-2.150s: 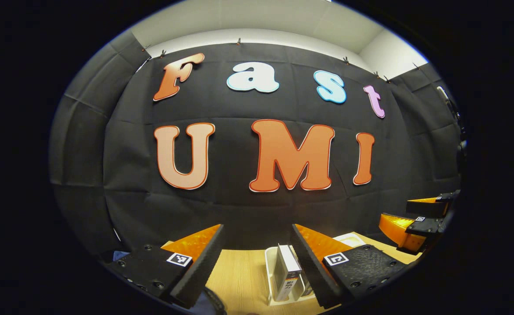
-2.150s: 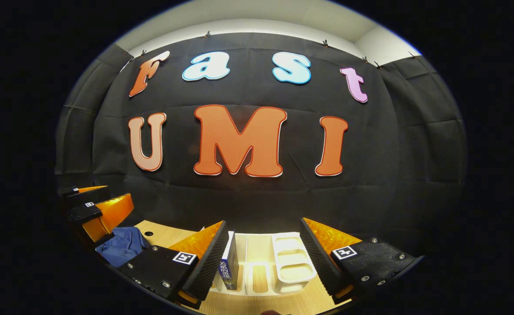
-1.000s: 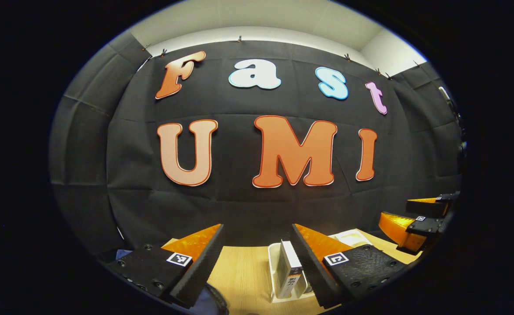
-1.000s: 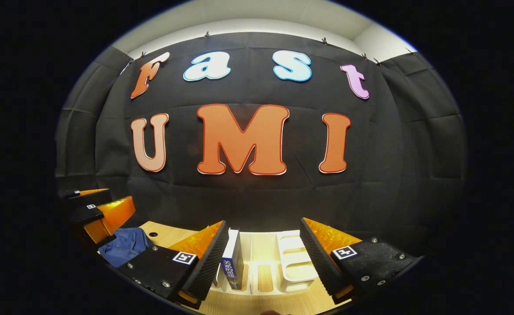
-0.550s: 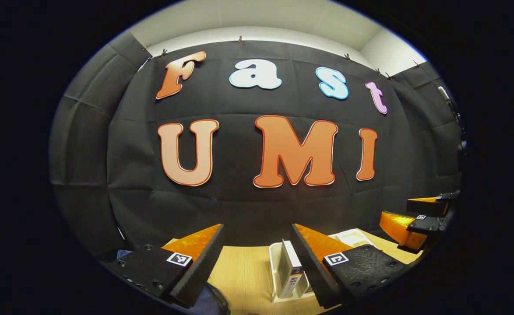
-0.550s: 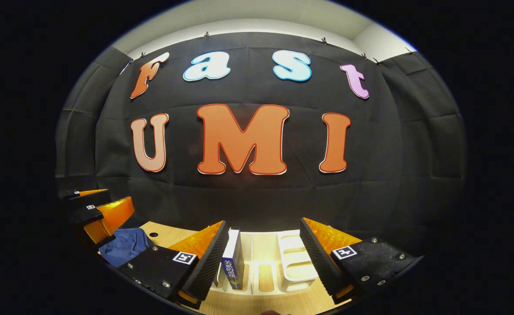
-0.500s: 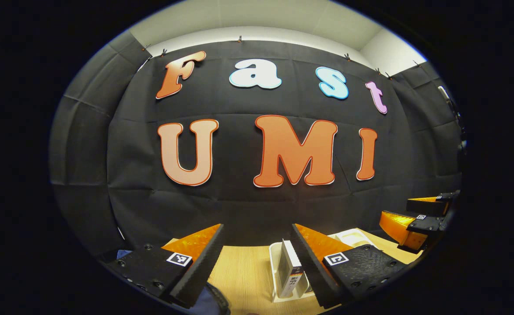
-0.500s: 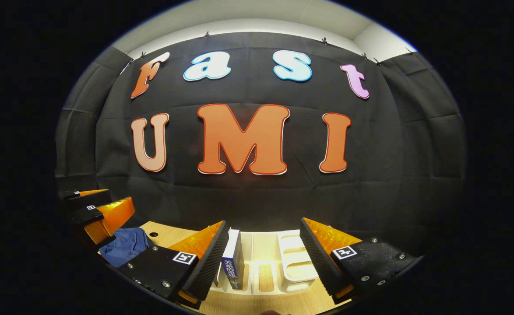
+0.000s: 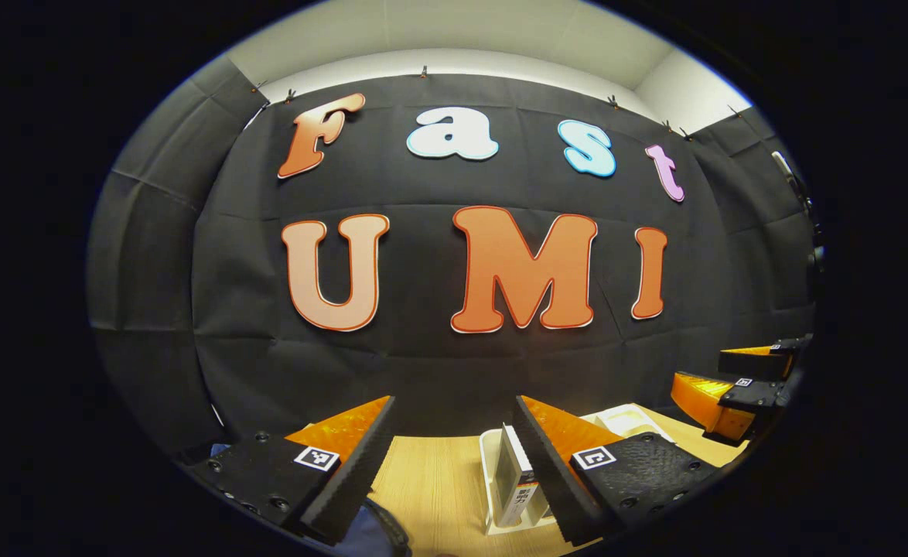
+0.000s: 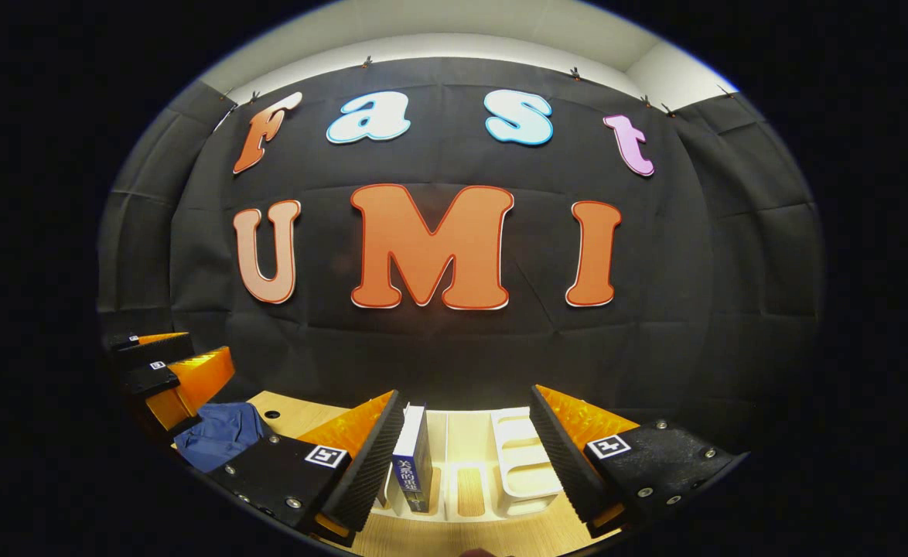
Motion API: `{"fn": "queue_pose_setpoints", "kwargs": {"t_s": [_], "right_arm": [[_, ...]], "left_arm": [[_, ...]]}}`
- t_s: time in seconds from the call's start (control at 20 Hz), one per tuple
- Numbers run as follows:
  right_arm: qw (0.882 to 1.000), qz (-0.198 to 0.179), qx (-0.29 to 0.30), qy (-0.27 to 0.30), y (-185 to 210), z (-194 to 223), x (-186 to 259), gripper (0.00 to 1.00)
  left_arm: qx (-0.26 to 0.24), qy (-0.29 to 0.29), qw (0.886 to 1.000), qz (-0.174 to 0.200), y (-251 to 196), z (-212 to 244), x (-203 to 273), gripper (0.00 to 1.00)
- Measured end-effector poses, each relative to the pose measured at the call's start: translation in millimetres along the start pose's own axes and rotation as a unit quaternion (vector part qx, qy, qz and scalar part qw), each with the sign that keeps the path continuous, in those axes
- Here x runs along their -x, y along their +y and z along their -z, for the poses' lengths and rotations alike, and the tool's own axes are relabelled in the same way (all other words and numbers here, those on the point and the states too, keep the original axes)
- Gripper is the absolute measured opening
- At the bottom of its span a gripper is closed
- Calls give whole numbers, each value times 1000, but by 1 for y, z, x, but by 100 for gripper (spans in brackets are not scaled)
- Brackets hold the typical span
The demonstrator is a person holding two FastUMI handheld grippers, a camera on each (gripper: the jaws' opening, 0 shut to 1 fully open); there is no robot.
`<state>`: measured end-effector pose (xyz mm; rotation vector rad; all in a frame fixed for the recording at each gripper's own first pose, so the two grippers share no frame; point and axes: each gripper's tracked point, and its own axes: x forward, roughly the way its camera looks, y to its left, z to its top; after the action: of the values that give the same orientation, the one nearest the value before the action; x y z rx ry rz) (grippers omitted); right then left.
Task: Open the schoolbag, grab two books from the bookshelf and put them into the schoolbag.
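Both grippers wide open above the white plastic bookshelf [image 10: 512, 464], holding nothing.
Left gripper [image 9: 454, 433]: white book [image 9: 517, 483] at five o'clock; right gripper [image 10: 465, 429]: dark-blue book [image 10: 415, 460] at seven.

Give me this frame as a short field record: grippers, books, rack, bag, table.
left gripper: open, held above the light wooden table
right gripper: open, held above the white plastic book rack
book rack: on the table, slots partly vacant
blue-spined book: upright in a rack slot, next to the right gripper's left finger; contact unclear
white-covered book: upright in the rack
blue fabric schoolbag: on the table, left of the rack in the right gripper view; open or zipped cannot be told
books in bag: none visible
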<state>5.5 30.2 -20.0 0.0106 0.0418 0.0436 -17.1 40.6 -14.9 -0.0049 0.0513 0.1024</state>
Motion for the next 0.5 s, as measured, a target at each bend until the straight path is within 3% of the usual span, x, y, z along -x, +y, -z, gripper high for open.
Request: {"fn": "queue_pose_setpoints", "kwargs": {"t_s": [0.5], "right_arm": [[1000, -4, 3, 3, 1, 2, -1, 97]], "left_arm": [[0, 2, 1000, -3, 2, 2, 2, 94]]}}
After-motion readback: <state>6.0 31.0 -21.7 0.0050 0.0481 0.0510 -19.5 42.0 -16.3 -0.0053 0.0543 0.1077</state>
